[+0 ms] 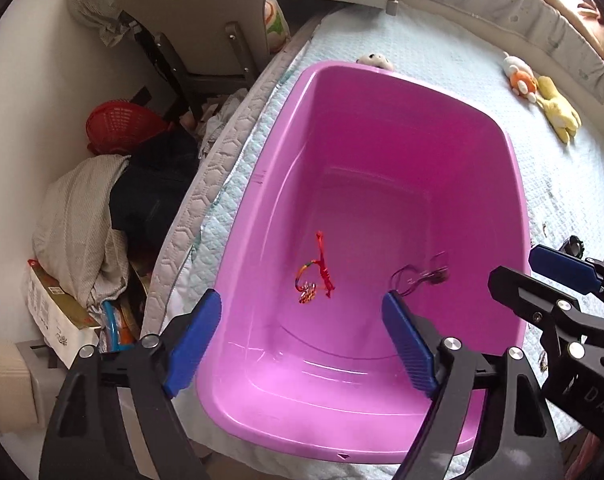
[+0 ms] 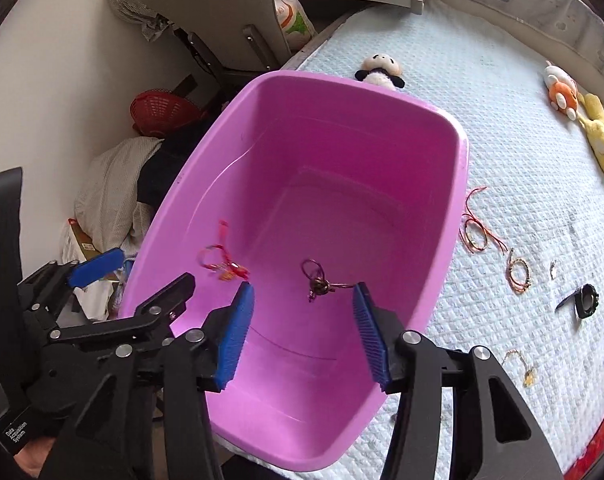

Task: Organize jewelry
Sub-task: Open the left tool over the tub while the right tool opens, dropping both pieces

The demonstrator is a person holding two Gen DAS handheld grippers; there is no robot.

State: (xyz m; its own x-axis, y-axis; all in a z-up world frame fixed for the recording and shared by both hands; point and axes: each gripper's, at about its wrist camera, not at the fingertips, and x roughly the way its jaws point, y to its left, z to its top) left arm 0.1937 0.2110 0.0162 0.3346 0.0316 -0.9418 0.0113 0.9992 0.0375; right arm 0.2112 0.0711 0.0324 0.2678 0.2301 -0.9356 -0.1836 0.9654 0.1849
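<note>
Right wrist: open fingers (image 2: 302, 336) above tub (image 2: 459, 184) rim, bracelets (image 2: 477, 228) beside.

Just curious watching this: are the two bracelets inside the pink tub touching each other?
Apart. The right wrist view shows bare tub floor between the red bracelet and the dark bracelet.

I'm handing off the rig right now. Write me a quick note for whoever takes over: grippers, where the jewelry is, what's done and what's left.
Left gripper: jaws open, empty, above the near end of the pink tub.
Right gripper: jaws open, empty, also over the tub.
Done: red cord bracelet and dark cord bracelet lie on the tub floor, apart.
Left, on the bed cover right of the tub: red string bracelet, beaded bracelet, black ring-shaped piece, thin gold chain.
</note>
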